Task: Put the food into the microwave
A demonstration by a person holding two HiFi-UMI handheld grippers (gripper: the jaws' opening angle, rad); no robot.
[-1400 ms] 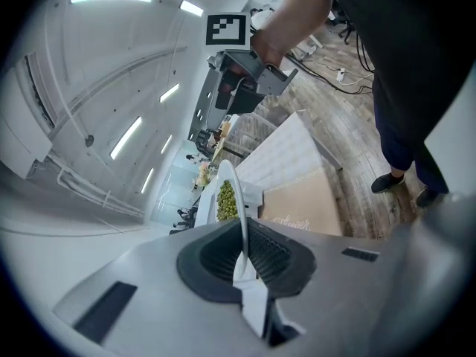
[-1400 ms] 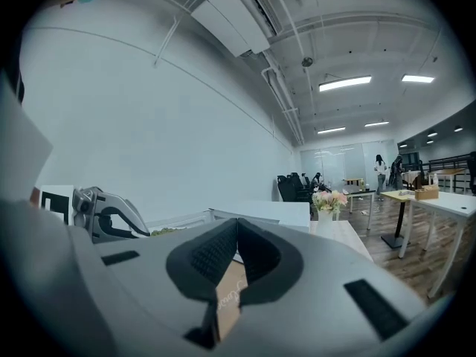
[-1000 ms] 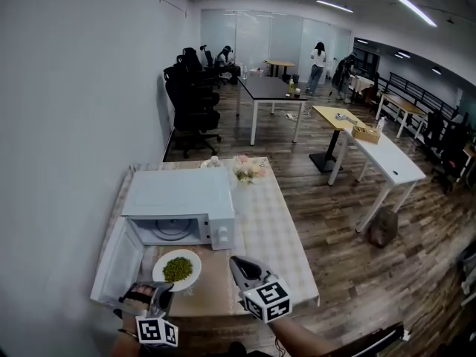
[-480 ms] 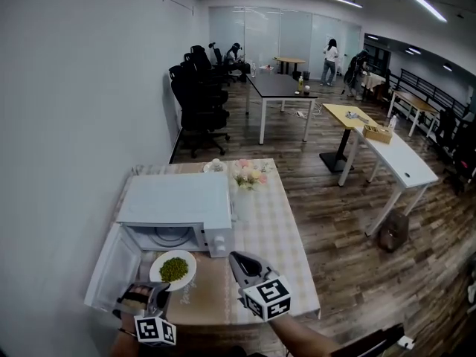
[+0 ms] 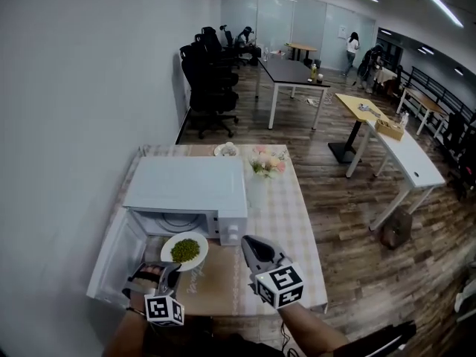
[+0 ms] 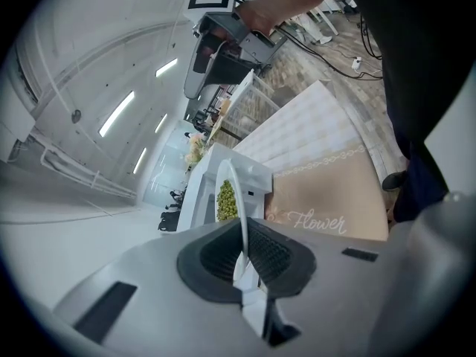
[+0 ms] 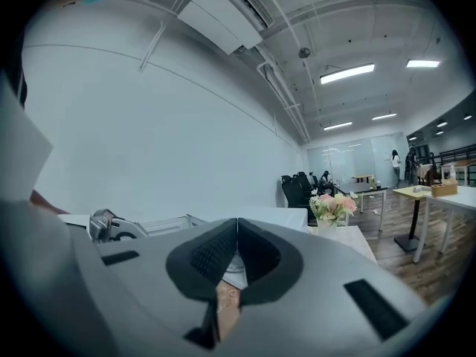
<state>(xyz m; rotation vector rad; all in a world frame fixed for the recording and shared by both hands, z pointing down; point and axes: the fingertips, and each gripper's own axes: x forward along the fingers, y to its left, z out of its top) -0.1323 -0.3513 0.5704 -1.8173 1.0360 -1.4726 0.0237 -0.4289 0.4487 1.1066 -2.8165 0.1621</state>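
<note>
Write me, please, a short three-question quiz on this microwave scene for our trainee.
1. True or false: the microwave door is shut.
2. What does the left gripper hold? A) a cup B) the white plate of green food, by its rim C) nothing
3. Fill in: the right gripper has its fingers ____, with nothing between them.
Key: 1 false, the door hangs open; 2 B; 3 shut.
</note>
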